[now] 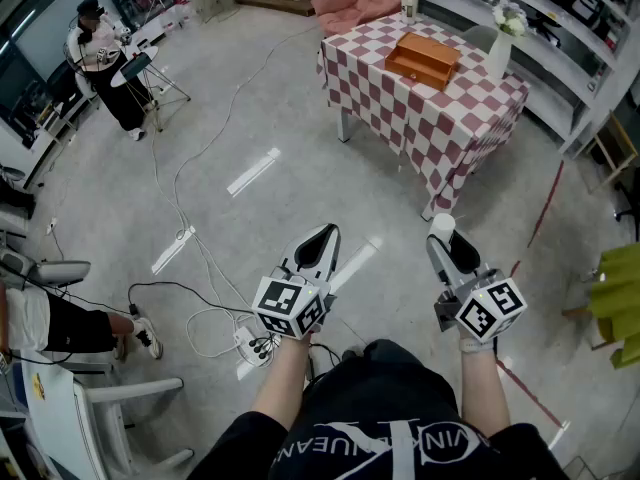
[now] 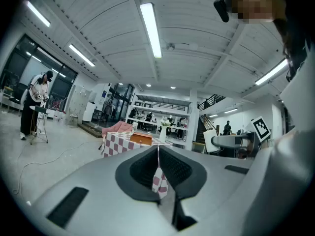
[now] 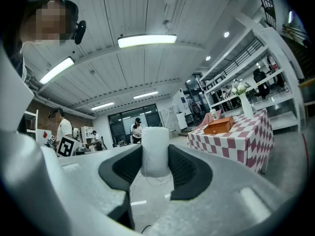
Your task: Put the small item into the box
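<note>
An orange wooden box (image 1: 422,60) lies on a table with a red-and-white checked cloth (image 1: 450,118), far ahead of me across the floor. It also shows in the left gripper view as the box (image 2: 141,139) and in the right gripper view as the box (image 3: 219,126). My right gripper (image 1: 443,236) is shut on a small white cylinder (image 1: 441,225), which stands upright between the pads (image 3: 155,151). My left gripper (image 1: 322,236) is held beside it at waist height. Its jaws meet with nothing between them (image 2: 158,157).
A white vase with flowers (image 1: 503,43) and a paper cup (image 1: 409,4) stand on the table. Cables (image 1: 200,268) and a power strip (image 1: 255,346) lie on the floor at my left. A person (image 1: 100,63) stands far left; a white chair (image 1: 90,398) stands near left.
</note>
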`<state>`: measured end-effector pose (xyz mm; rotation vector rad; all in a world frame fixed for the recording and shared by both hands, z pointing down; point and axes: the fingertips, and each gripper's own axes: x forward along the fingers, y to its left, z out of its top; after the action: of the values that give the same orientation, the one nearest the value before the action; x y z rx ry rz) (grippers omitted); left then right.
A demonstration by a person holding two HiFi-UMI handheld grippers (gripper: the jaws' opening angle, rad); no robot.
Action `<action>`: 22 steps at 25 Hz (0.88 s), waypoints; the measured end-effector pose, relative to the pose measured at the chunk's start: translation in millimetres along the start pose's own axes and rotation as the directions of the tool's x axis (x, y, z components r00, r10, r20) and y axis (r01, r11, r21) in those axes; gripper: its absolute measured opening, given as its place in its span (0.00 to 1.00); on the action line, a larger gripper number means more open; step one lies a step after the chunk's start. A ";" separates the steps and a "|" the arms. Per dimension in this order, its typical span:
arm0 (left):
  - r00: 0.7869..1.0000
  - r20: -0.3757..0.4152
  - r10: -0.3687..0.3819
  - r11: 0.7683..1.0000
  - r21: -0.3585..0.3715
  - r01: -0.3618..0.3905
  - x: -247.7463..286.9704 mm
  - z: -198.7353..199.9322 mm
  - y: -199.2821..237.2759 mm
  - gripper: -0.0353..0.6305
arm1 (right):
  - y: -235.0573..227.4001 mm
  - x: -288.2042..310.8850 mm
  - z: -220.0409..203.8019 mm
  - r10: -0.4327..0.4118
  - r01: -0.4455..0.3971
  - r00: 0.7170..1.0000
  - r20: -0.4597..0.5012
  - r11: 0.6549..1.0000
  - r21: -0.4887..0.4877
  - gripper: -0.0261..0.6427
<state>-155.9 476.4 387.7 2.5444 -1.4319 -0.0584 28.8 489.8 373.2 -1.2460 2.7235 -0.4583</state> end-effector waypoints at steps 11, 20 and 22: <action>1.000 -0.016 0.014 0.999 -0.031 -0.014 46.2 -2.1 -14.9 0.08 | -43.8 -1.3 8.0 -0.004 0.004 0.999 -0.042 1.000 0.004 0.28; 1.000 -0.003 0.020 1.000 -0.017 -0.020 64.1 0.0 -26.0 0.08 | -56.5 -6.6 15.7 0.020 -0.020 0.999 -0.030 1.000 -0.009 0.28; 1.000 0.003 0.026 1.000 -0.013 -0.026 66.0 0.0 -27.2 0.07 | -57.9 -8.2 14.4 0.029 -0.029 0.999 -0.030 1.000 -0.008 0.28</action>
<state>-98.5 434.0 386.9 2.5162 -1.4603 -0.0672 79.1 457.0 377.7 -1.2093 2.7678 -0.4664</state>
